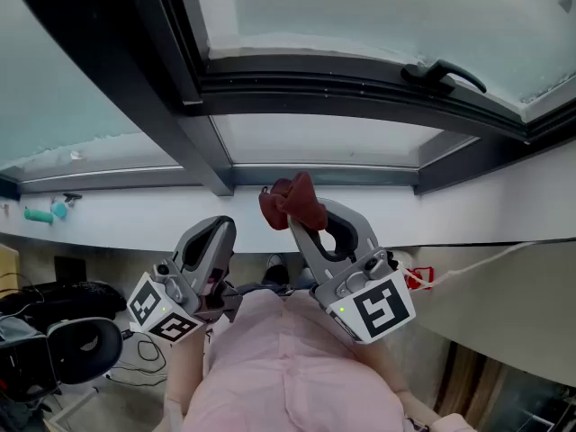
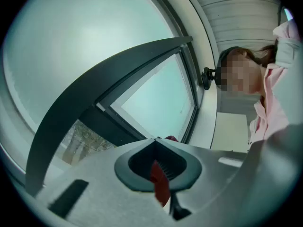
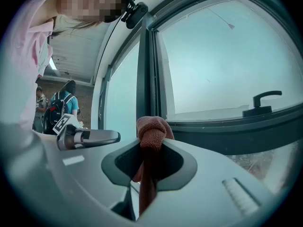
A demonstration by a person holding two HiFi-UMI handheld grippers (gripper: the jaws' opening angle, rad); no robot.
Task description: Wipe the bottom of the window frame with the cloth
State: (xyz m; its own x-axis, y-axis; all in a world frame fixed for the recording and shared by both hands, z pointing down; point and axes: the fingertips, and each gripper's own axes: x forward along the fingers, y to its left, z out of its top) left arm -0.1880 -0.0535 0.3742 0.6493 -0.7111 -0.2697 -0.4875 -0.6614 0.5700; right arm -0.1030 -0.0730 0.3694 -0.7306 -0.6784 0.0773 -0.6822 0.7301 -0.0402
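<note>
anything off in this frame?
Nothing broken or spilled. Only the red cloth sits wadded into a knot in the right hand-held gripper, not spread flat for wiping the window frame.

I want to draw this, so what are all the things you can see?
window frame: one, dark grey, across the top
glass panes: several, pale frosted, inside the frame
window handle: one, black, upper right
sill: one, white, under the frame
small object: one, teal, far left by sill
cloth: one, dark red, centre
right gripper: one, grey, shut on the cloth
left gripper: one, grey, jaws together on a red strip
shirt: one, pink, bottom centre
</note>
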